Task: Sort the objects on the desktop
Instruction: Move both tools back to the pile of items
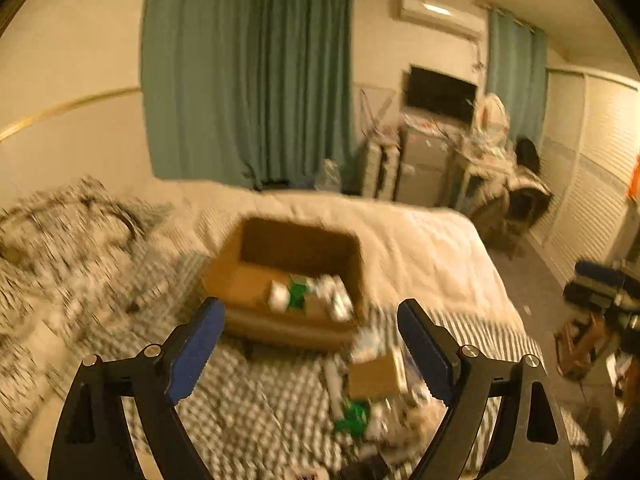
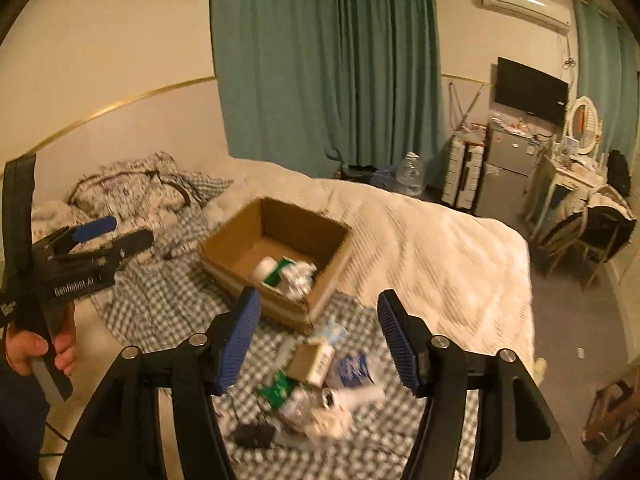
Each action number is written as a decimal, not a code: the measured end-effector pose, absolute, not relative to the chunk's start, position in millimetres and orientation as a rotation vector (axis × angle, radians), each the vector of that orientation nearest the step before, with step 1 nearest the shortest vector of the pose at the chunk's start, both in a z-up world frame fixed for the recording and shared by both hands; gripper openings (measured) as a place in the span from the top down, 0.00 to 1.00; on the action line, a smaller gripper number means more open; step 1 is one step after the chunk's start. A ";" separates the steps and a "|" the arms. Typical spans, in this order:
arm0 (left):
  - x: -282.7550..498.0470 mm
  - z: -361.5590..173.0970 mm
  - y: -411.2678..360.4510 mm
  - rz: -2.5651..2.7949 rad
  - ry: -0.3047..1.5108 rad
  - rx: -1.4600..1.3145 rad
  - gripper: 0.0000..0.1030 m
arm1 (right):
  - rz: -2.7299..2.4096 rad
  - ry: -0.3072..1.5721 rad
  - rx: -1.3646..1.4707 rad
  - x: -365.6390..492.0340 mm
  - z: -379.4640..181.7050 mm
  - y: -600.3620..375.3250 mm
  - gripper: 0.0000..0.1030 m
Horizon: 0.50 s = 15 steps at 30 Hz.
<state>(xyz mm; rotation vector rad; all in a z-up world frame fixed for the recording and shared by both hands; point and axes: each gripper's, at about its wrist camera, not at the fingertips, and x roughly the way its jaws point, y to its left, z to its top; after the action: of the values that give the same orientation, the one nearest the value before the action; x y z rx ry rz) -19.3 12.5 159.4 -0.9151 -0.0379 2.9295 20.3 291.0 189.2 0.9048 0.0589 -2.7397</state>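
An open cardboard box (image 1: 248,280) (image 2: 240,246) stands on the bed with a white bottle and green-and-white packs (image 2: 286,272) in its near right corner. In front of it a loose pile lies on the checked blanket: a small brown carton (image 1: 374,376) (image 2: 310,362), a green packet (image 1: 352,416) (image 2: 276,390), a blue-and-white pack (image 2: 352,366) and a small black item (image 2: 254,434). My left gripper (image 1: 311,306) hangs open above the pile with nothing between its blue pads. My right gripper (image 2: 318,296) is open and empty too. The left gripper (image 2: 124,232) also shows at the left of the right wrist view.
A white quilt (image 2: 440,260) covers the right half of the bed, and crumpled patterned bedding (image 2: 140,188) lies at the head. Beyond the bed stand a water jug (image 2: 410,174), a small fridge (image 2: 506,168), a dressing table and a chair (image 2: 592,232). A hand (image 2: 28,352) holds the left gripper's handle.
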 end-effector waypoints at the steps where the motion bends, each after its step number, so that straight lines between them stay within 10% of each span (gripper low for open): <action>1: -16.2 145.2 13.7 2.916 -0.040 -0.938 0.12 | -2.740 0.051 0.913 25.7 180.6 294.1 0.33; 15: 2.7 -56.4 21.3 2.705 -0.229 -1.328 0.12 | -2.589 -0.072 1.224 20.7 15.5 303.8 0.33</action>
<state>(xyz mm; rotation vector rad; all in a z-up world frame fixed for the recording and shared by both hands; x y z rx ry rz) 2.7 21.3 -56.4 -1.3276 -0.2288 2.7048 20.7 303.8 15.5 1.2245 -0.0715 -2.5885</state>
